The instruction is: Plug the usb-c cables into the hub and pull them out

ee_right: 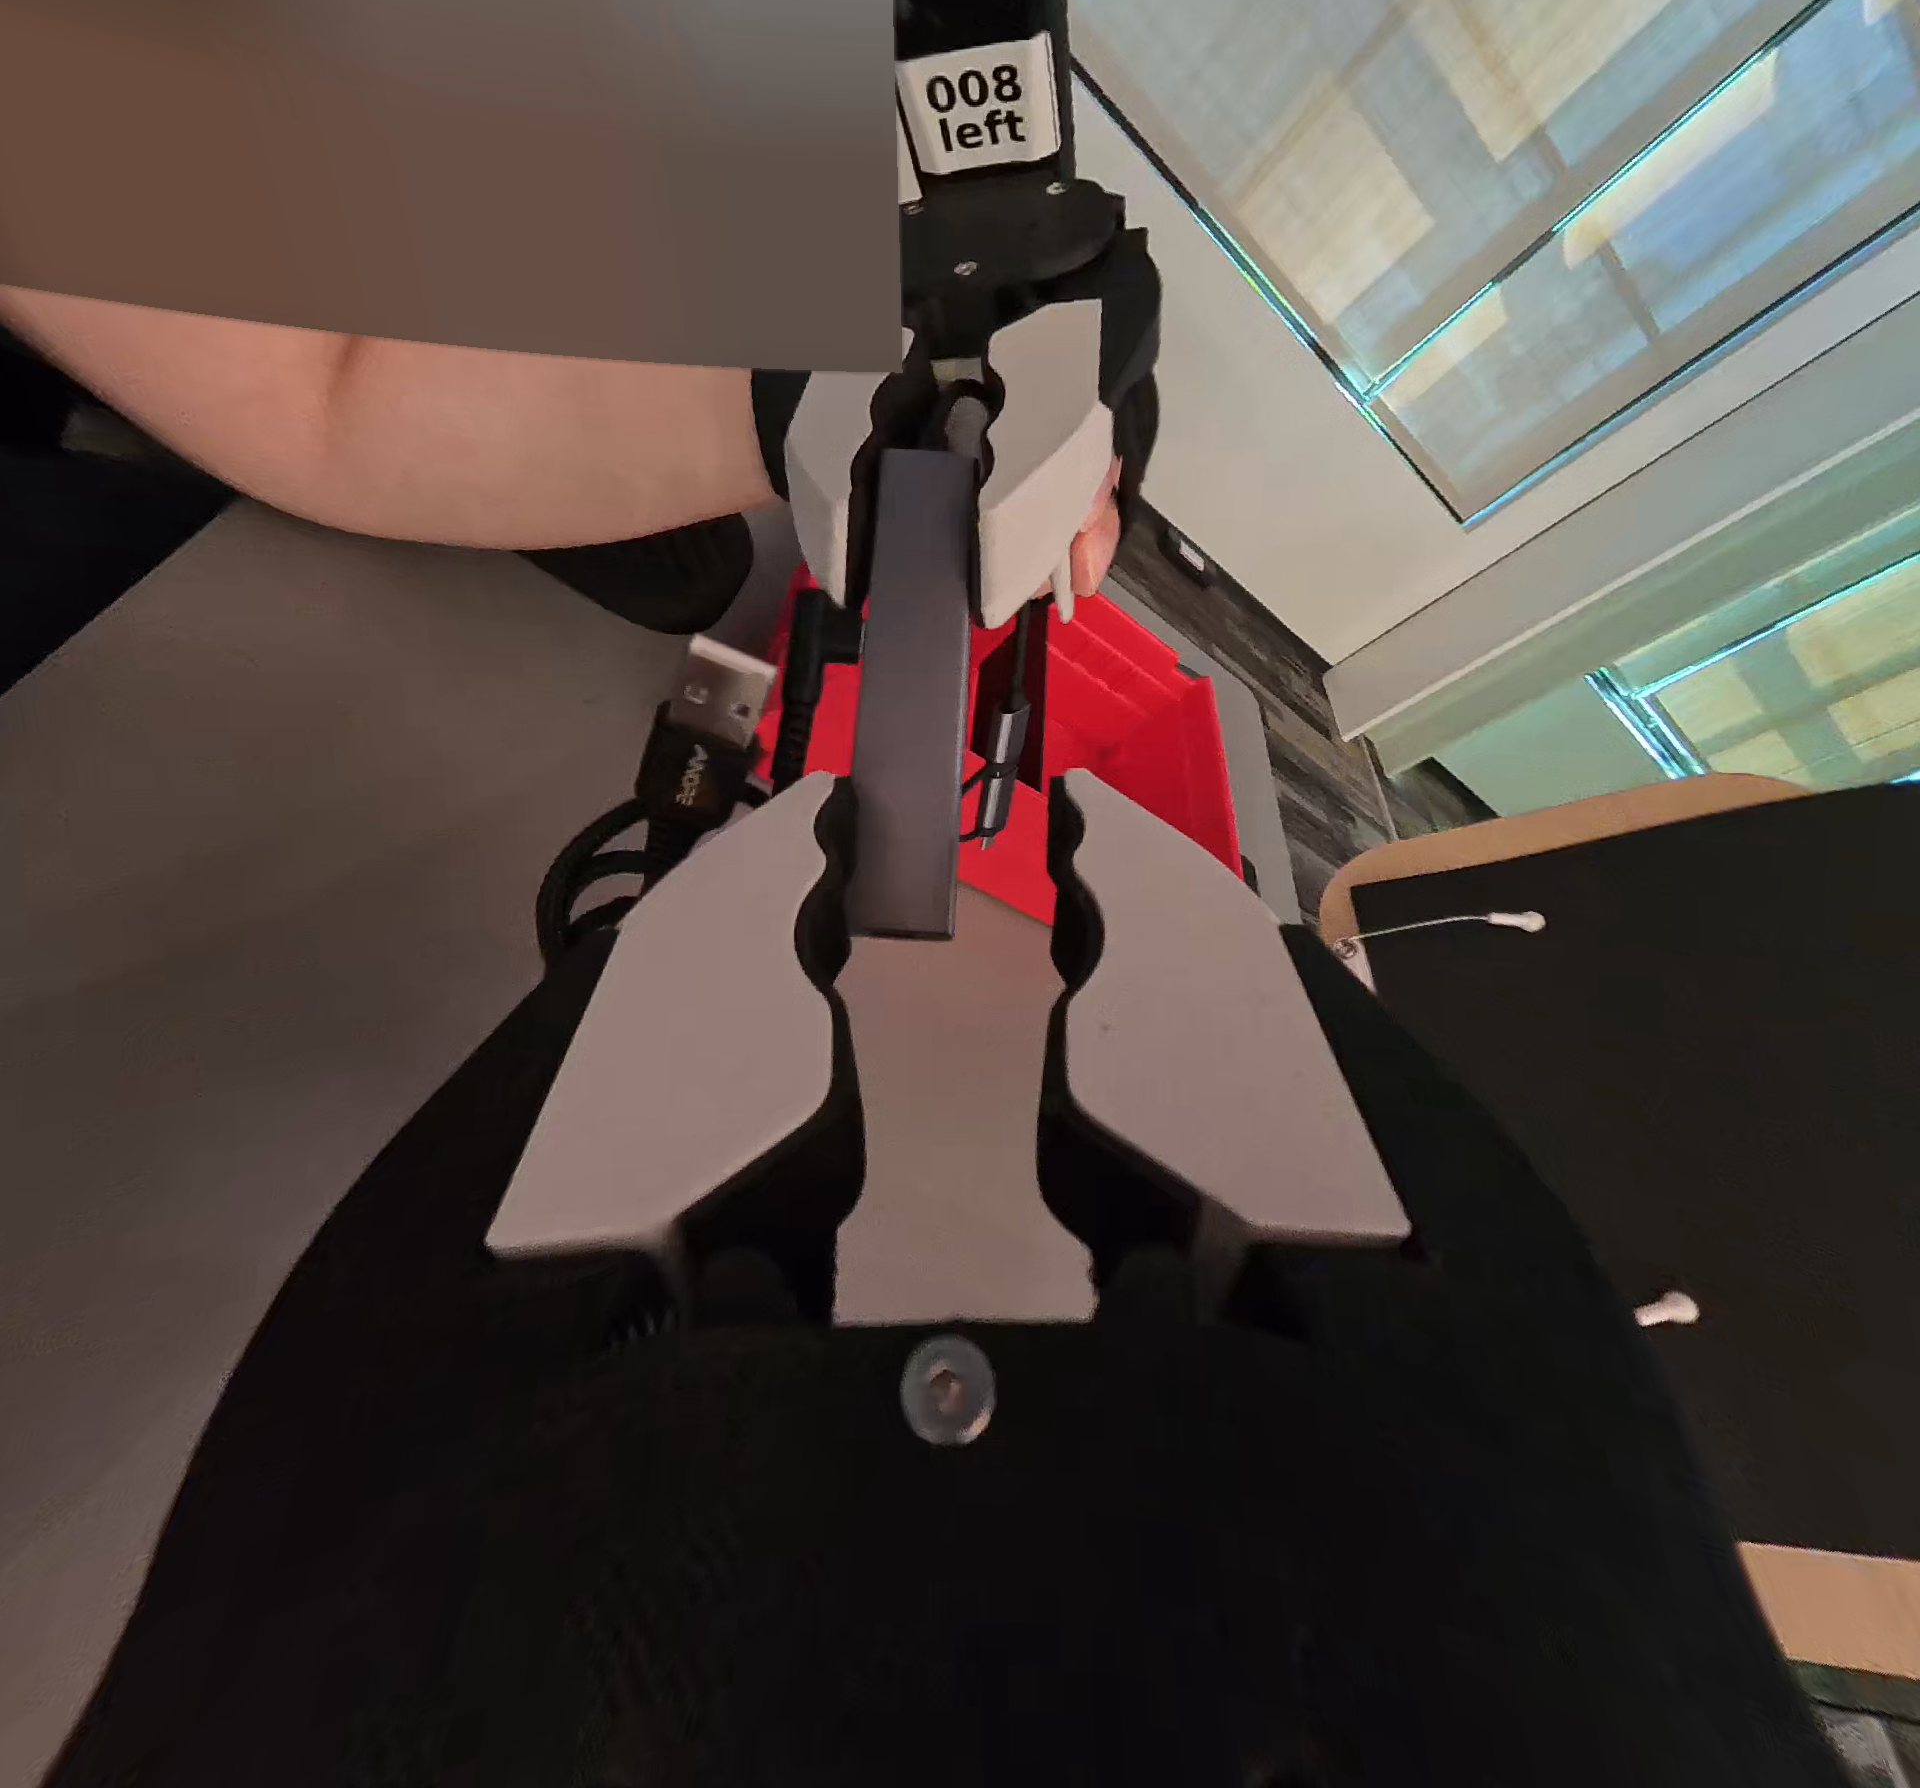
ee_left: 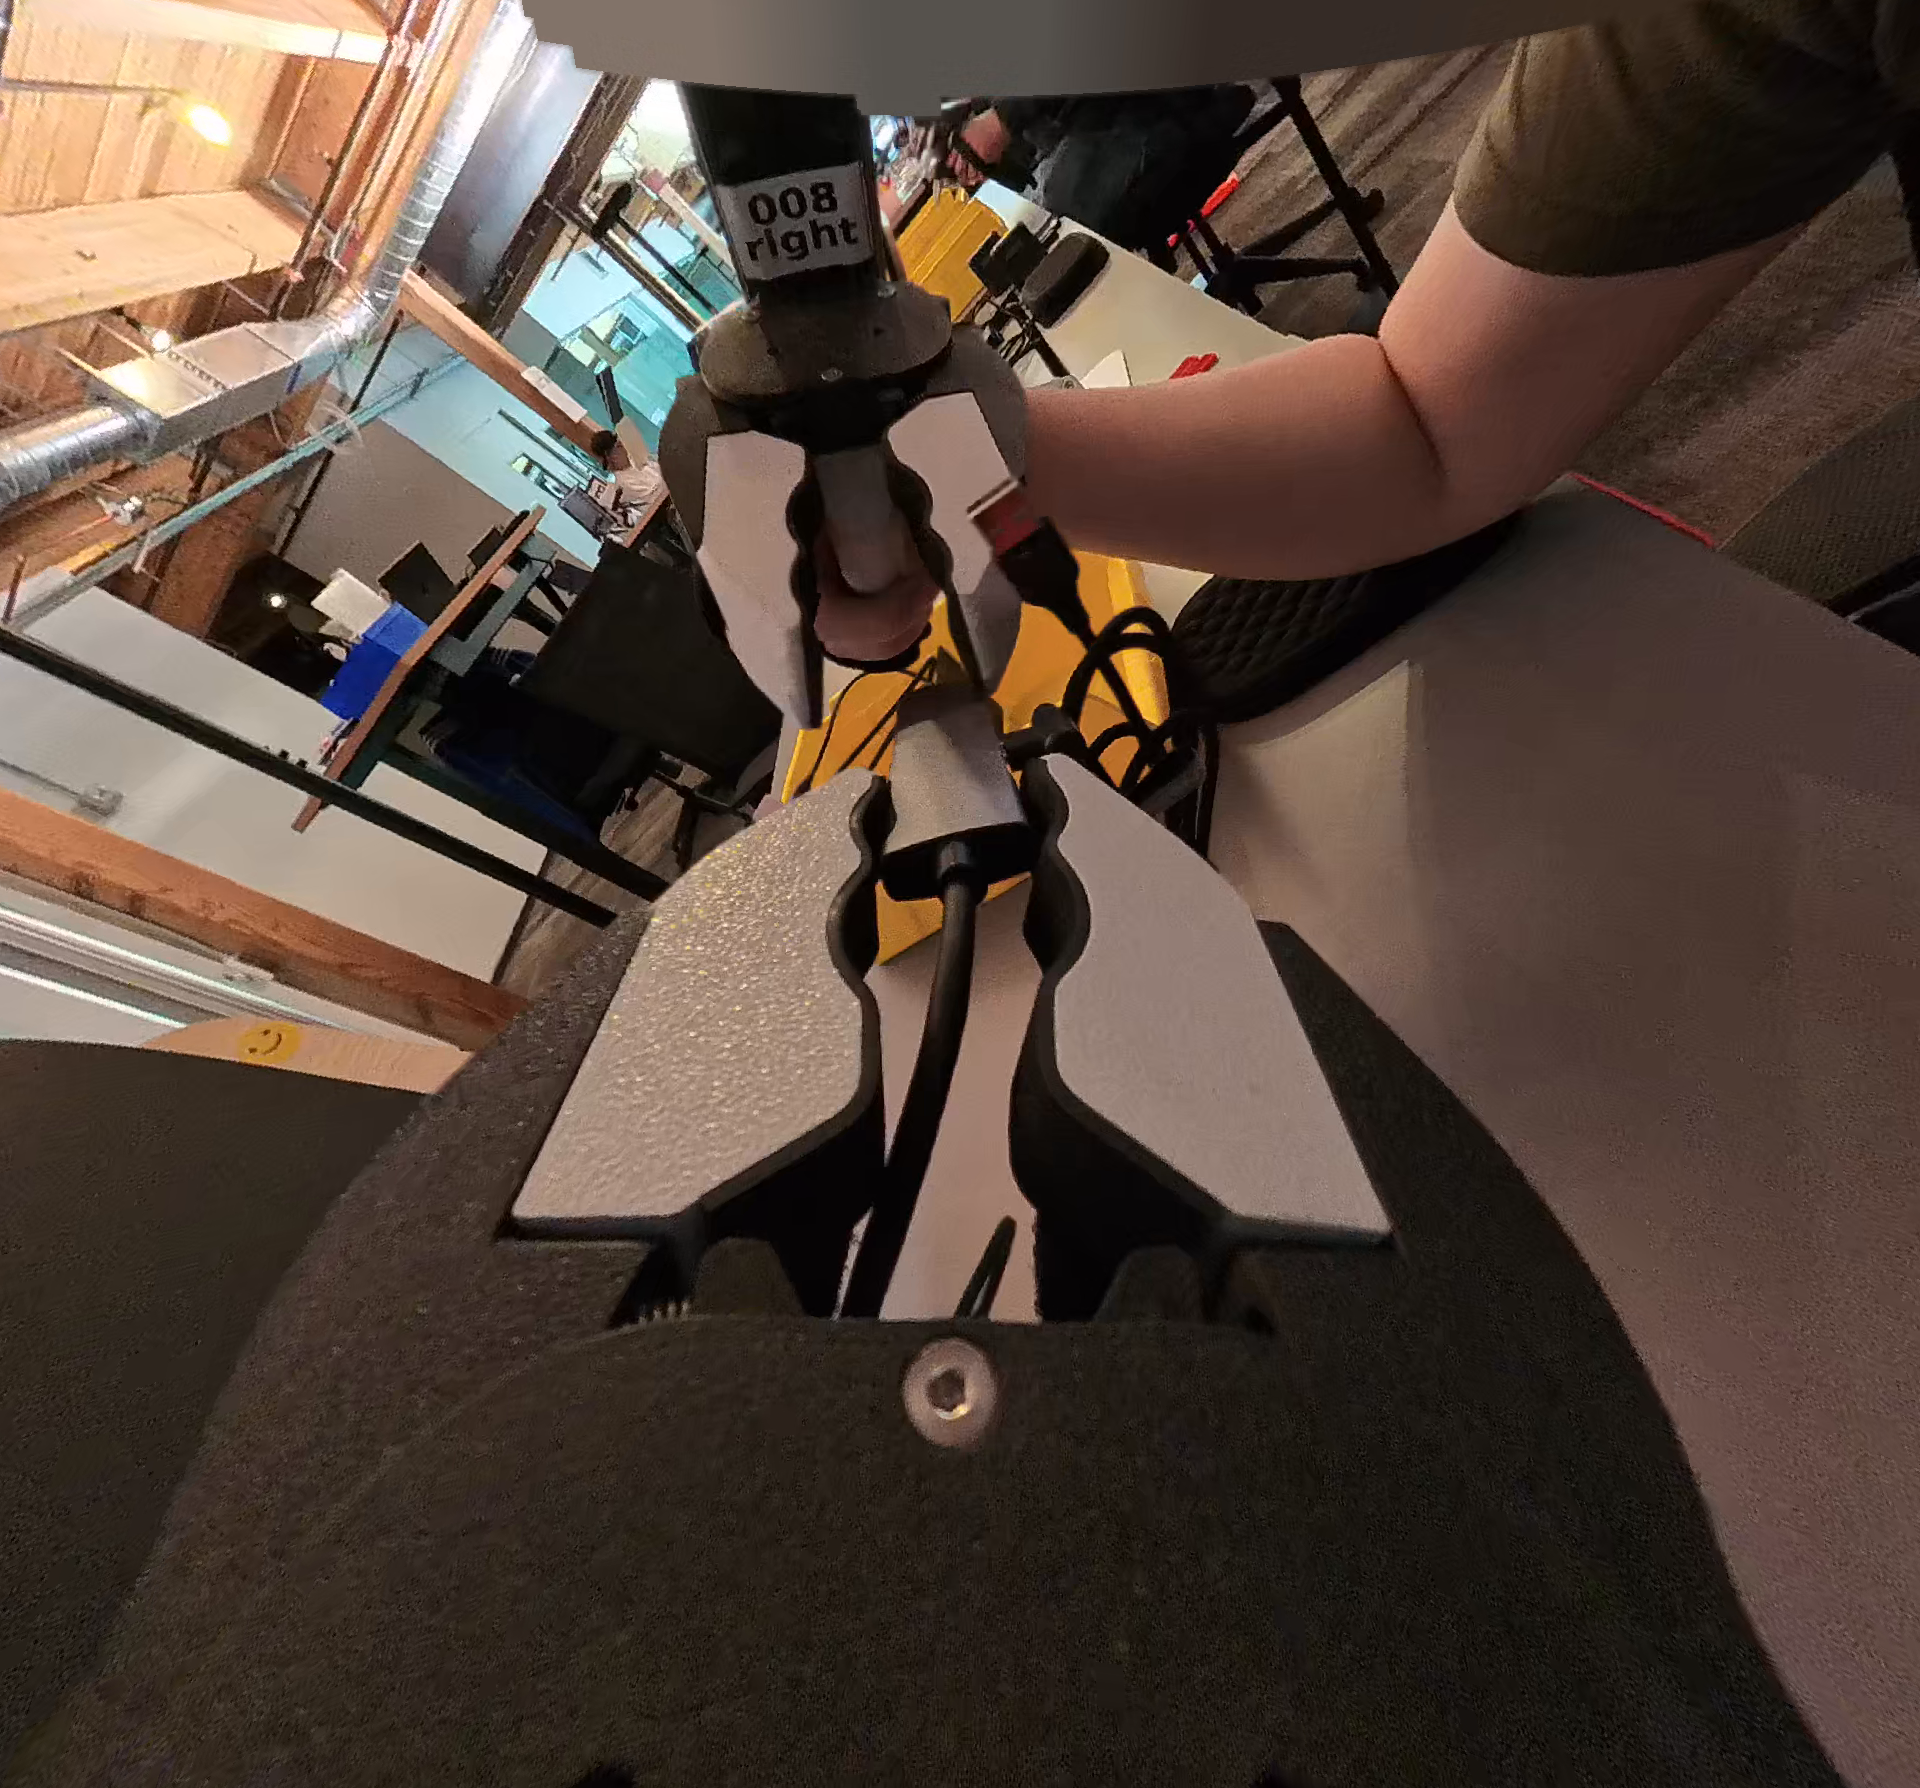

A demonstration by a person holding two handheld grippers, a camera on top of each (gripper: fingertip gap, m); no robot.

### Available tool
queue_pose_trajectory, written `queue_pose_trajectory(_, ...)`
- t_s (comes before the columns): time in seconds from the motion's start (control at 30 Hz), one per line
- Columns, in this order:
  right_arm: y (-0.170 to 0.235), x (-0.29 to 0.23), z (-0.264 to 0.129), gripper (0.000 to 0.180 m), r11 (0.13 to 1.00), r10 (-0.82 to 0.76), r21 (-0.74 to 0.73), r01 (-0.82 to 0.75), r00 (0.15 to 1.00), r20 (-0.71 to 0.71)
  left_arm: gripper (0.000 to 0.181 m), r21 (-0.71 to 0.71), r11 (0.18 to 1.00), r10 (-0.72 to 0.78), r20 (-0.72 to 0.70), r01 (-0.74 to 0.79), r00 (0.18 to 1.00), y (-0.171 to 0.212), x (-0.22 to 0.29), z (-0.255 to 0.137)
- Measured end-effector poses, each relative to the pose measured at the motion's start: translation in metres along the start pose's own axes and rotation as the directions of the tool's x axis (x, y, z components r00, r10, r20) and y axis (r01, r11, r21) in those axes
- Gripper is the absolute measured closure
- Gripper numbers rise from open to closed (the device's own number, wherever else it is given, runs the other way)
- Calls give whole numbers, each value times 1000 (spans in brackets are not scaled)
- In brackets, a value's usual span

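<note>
My left gripper [ee_left: 954, 793] is shut on one end of the grey hub [ee_left: 948, 762], and the hub's black lead [ee_left: 935, 1011] runs back between my fingers. The hub [ee_right: 904, 751] points across to my right gripper [ee_right: 948, 788]. That gripper is open, with the hub's free end between its fingertips; the left pad is close to it and there is a gap on the right. The right gripper also shows in the left wrist view [ee_left: 894, 678]. A grey USB-C cable end [ee_right: 1003, 741] hangs loose beside the hub. A black cable with a USB-A plug [ee_right: 727, 689] lies by the hub.
The white table [ee_right: 260, 803] lies below. A red bin [ee_right: 1132, 730] stands behind the left gripper [ee_right: 914, 595]. A yellow bin [ee_left: 1107, 616] and coiled black cables [ee_left: 1127, 689] lie behind the right gripper. A person's forearm [ee_left: 1299, 460] crosses above the table.
</note>
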State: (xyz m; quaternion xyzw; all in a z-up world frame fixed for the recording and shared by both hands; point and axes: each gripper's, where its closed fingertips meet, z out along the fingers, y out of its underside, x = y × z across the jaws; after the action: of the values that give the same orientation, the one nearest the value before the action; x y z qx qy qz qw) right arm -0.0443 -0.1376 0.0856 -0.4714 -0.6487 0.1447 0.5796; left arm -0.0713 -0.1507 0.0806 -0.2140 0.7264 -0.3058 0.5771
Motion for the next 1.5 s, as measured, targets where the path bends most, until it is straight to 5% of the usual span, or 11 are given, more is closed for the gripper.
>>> queue_pose_trajectory(0.2,9,-8,11,146,989,-70,-128,70,998,4,157,46,999,25,5,-25,1000,-9,0,-3)
queue_pose_trajectory(0.73,9,-5,14,154,994,51,-98,-46,998,45,157,41,998,-52,19,52,998,-8,-5,-4)
queue_pose_trajectory(0.93,24,21,2,154,987,117,-100,-122,992,-53,131,38,979,-205,262,202,943,3,-47,-12)
queue_pose_trajectory(1.03,46,56,-26,154,972,159,-134,-193,960,-229,124,124,962,-272,408,243,872,-1,-75,-33)
queue_pose_trajectory(1.1,64,88,-59,154,950,207,-134,-283,888,-410,126,151,955,-297,454,256,840,-1,-84,-47)
queue_pose_trajectory(1.23,99,139,-151,154,904,243,-49,-425,604,-759,131,85,960,-277,444,268,852,9,-78,-50)
queue_pose_trajectory(1.5,152,149,-282,154,844,251,120,-522,186,-950,132,-15,963,-240,397,268,886,20,-67,-27)
